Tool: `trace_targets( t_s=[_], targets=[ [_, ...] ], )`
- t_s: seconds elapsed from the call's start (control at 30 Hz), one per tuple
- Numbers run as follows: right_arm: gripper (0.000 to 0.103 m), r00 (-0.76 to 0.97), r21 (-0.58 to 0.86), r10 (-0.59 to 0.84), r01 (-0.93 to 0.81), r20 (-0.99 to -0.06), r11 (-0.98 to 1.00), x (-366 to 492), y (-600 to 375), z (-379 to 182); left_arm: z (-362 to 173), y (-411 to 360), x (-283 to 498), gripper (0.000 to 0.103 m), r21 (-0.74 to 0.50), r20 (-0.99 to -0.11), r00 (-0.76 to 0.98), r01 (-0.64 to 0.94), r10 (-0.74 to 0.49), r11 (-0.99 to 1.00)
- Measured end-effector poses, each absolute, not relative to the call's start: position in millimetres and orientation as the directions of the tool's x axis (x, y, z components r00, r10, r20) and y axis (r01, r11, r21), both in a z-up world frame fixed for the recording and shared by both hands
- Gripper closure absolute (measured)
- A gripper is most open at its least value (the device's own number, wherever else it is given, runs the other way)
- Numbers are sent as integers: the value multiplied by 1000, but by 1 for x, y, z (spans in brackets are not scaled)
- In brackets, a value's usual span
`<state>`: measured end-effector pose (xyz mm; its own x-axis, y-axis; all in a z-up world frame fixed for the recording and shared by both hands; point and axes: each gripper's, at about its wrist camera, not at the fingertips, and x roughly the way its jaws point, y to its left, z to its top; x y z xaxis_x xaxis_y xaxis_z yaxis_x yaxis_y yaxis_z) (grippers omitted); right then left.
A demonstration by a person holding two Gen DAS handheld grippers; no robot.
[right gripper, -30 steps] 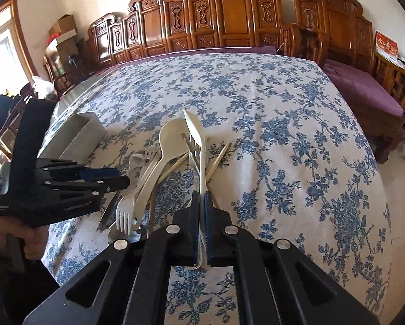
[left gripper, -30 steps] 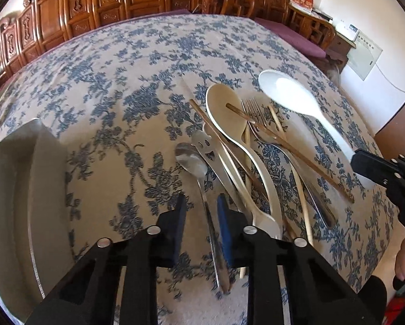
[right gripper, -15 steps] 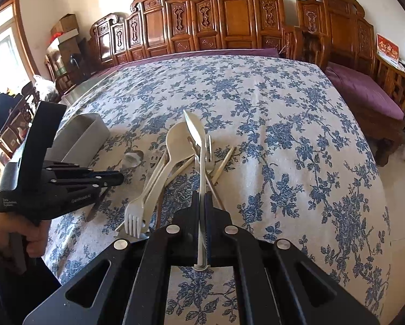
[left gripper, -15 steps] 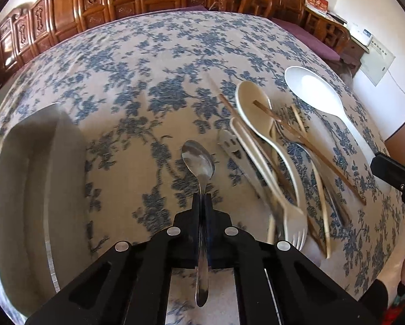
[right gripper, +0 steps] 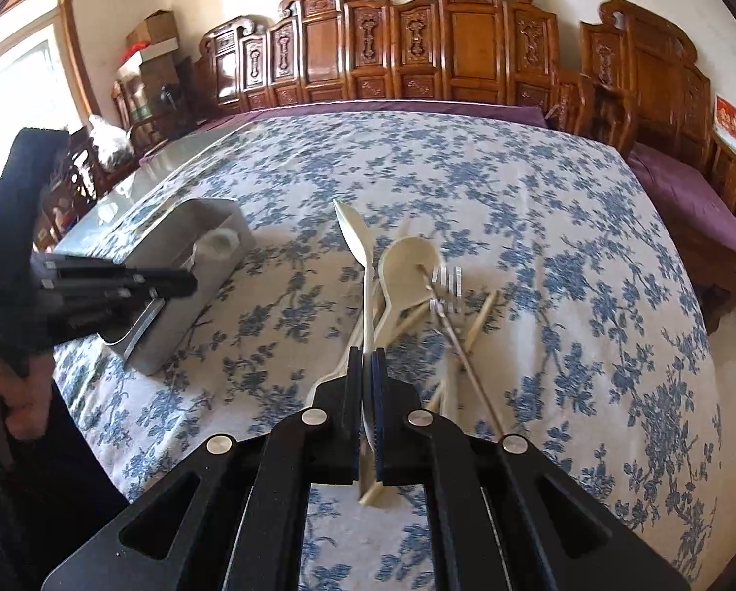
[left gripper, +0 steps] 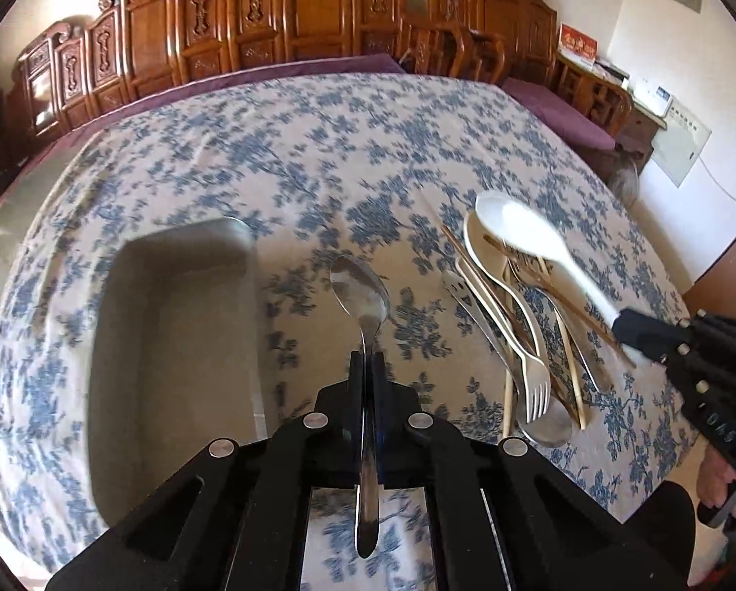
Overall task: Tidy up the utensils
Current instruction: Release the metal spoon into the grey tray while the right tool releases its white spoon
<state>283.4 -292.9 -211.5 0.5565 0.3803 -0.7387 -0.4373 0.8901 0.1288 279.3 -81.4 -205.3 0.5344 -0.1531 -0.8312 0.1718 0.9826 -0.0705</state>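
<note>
My left gripper is shut on the handle of a metal spoon and holds it above the cloth, just right of the grey rectangular tray. My right gripper is shut on the handle of a white plastic spoon, lifted over the utensil pile. In the left wrist view the white spoon hangs over the pile of a cream spoon, forks and chopsticks, with the right gripper at the right. The left gripper shows over the tray.
The table carries a blue floral cloth. Carved wooden chairs and a purple bench cushion stand behind it. The table's near edge drops off by the person's hand.
My left gripper closed on the metal spoon, lifted it and carried it left, beside the tray. My right gripper has raised the white spoon off the pile.
</note>
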Motion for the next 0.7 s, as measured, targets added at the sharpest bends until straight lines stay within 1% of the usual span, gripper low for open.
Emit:
trace_targets(
  t_s=[0.17, 0.3, 0.5, 0.7],
  targets=[
    [98, 552, 112, 379, -455, -743, 883, 285, -269, -215, -197, -48, 282, 101, -81, -814, 560, 152, -153, 985],
    [98, 548, 127, 394, -460, -738, 879, 291, -250, -212, -202, -19, 292, 101, -79, -822, 554, 117, -131, 990],
    [98, 544, 149, 437, -492, -717, 858, 296, -216, -200, -242, 15, 315, 101, -38, -894, 442, 83, -71, 996],
    [98, 524, 164, 460, -514, -717, 842, 293, -193, -198, -259, 22, 322, 101, -7, -917, 397, 86, -41, 996]
  ],
)
